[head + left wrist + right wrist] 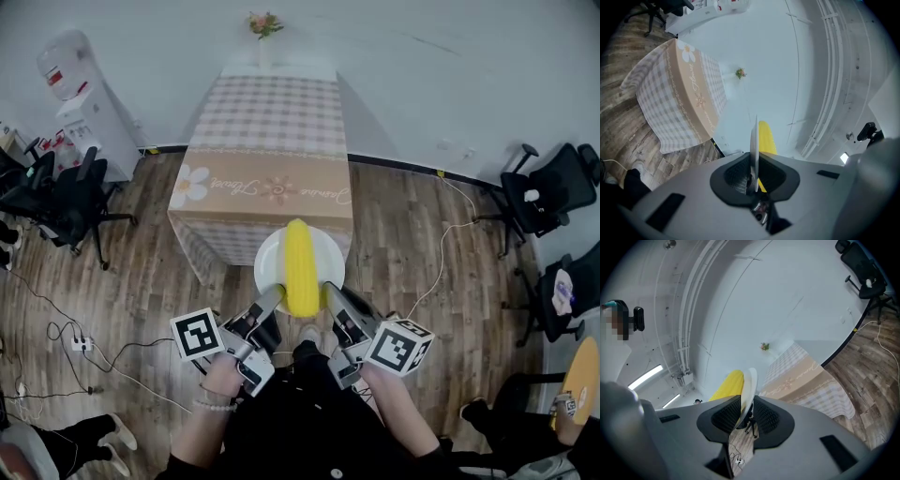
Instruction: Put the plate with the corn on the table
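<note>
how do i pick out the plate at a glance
Find the table with the checked cloth by the white wall. Before its near end, the left tool and right tool pinch the plate. It is round and white, carrying the yellow corn.

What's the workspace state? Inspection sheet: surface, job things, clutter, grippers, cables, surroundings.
Surface: table with checked cloth, bare except flowers at far end.
Job's things: plate with corn on it, held in the air, not on the table.
Clutter: nothing seen.
Grippers: left gripper and right gripper each shut on the plate's rim.
Cables: power strip and loose cables on floor.
Surroundings: office chairs, water dispenser.
</note>
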Demonstrator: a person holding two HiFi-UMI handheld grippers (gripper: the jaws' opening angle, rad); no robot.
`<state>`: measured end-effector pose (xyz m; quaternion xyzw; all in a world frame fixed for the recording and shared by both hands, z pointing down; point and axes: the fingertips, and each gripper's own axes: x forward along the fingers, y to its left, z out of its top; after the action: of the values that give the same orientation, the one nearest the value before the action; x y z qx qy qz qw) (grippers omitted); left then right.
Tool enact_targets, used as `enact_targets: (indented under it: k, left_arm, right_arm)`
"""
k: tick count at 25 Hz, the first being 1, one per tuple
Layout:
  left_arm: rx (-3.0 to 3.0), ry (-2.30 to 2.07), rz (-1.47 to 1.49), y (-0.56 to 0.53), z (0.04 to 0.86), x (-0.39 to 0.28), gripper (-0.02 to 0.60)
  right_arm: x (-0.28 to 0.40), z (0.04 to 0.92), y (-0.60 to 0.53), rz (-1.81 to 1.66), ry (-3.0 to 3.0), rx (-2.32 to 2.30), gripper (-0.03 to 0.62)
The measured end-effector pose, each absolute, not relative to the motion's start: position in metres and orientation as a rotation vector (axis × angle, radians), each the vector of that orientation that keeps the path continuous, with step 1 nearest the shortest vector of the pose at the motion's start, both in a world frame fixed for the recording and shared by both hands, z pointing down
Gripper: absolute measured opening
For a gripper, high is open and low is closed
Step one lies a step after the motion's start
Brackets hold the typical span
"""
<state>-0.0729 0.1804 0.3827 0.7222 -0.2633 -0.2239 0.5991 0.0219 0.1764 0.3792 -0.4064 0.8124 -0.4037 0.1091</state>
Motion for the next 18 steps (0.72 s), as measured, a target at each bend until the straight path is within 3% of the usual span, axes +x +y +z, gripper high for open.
enact_targets:
  k: [18]
  left_arm:
    - [1.639, -0.684, -0.574, 0.096, 0.376, -0.042, 0.035]
  right_arm:
    - [0.052, 0.372, 0.084, -1.218, 2.461, -1.105, 0.11]
